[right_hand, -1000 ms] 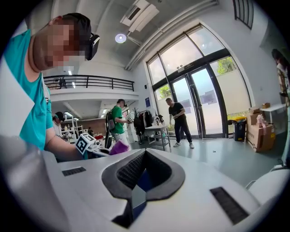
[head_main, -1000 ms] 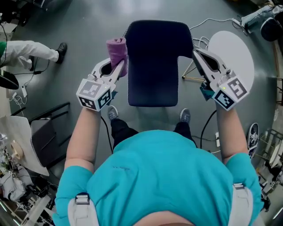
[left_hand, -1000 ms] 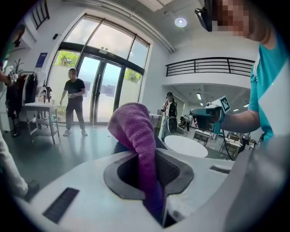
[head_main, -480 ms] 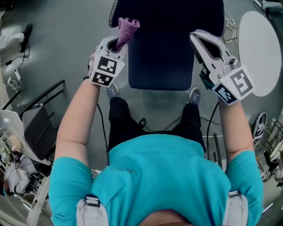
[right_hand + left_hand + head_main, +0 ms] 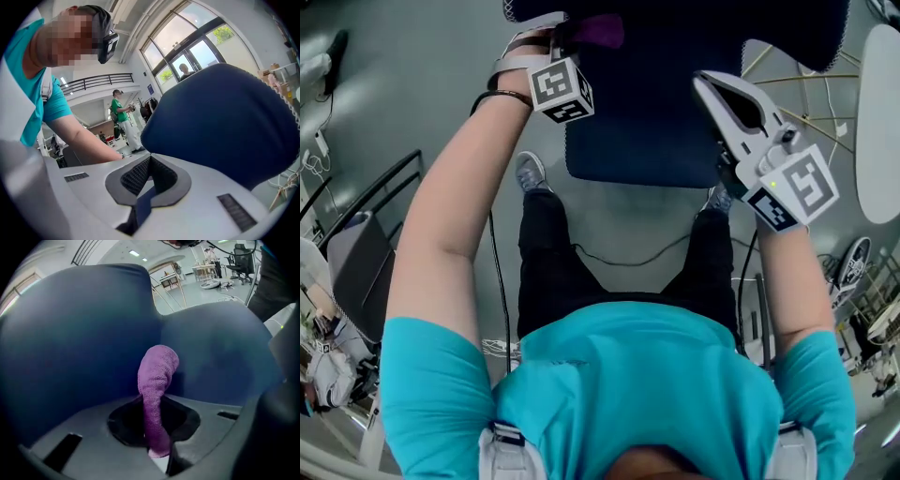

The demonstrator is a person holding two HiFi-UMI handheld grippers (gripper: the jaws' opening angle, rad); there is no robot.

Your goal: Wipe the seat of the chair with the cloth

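I'm looking down on a grey, glossy floor (image 5: 422,103) with a thin cable (image 5: 628,258) trailing across it. A white round table (image 5: 883,112) shows at the right edge. The right gripper view opens onto a bright hall with tall glass doors (image 5: 197,51), a railed balcony (image 5: 98,79) and a person in green (image 5: 119,112) standing far back.

The chair (image 5: 656,122) is padded in dark navy fabric, smooth and matte, with rounded corners. In the left gripper view its padding (image 5: 70,333) reads as two bulging lobes that meet at a notch. The cloth (image 5: 598,30) is purple terry with a nubbly weave, rolled into a limp tube.

The left gripper (image 5: 567,26) sits at the chair's far left corner, its jaws clamped on the lower end of the cloth (image 5: 157,380). The free end stands up and curls over right against the navy padding (I can't tell whether it actually touches). The right gripper (image 5: 705,86) hangs over the chair's right edge, its grey jaws drawn together with nothing between them. The chair (image 5: 225,122) looms just beyond its jaws.
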